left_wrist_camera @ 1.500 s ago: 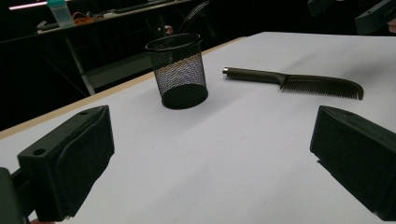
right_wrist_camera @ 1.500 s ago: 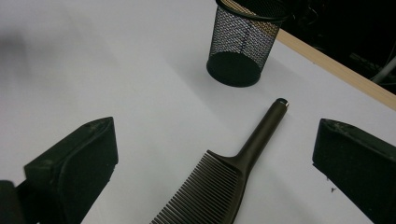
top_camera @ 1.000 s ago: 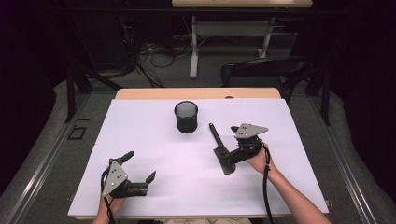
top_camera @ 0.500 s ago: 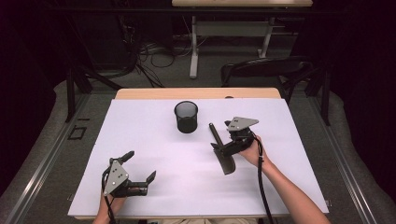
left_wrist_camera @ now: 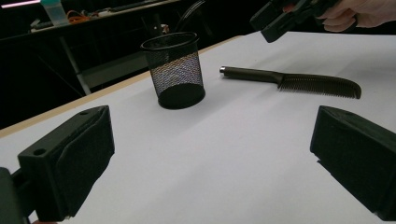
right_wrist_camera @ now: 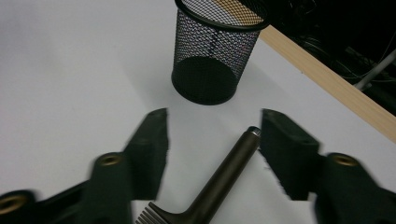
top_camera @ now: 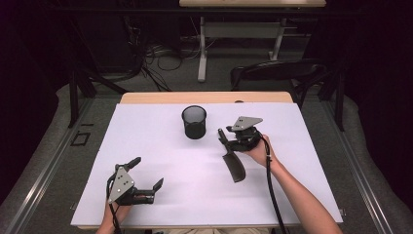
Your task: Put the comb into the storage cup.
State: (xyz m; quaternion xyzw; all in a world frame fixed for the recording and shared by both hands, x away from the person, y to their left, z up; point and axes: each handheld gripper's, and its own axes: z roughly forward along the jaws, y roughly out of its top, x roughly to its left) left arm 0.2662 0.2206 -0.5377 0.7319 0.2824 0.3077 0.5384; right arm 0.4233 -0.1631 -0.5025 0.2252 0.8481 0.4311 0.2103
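Note:
A dark comb (top_camera: 234, 166) lies flat on the white table, its handle pointing toward a black mesh cup (top_camera: 194, 123). My right gripper (top_camera: 224, 138) hovers low over the handle end. In the right gripper view the handle (right_wrist_camera: 229, 175) lies between the two jaws, close to the right pad; the jaws have just been closing and neither pad presses on it. The cup (right_wrist_camera: 212, 56) stands upright just beyond. My left gripper (top_camera: 147, 172) rests near the front left, jaws wide open and empty. The left gripper view shows the cup (left_wrist_camera: 175, 70), the comb (left_wrist_camera: 299, 81) and the right gripper (left_wrist_camera: 285, 18).
A white sheet covers the table (top_camera: 160, 146), with a wooden strip (top_camera: 204, 97) along the far edge. A dark chair (top_camera: 277, 73) stands behind the table, with cables on the floor beyond it.
My right gripper has slid along the comb toward the handle tip and the cup, and its jaws have narrowed. The comb, the cup and the left gripper have stayed put.

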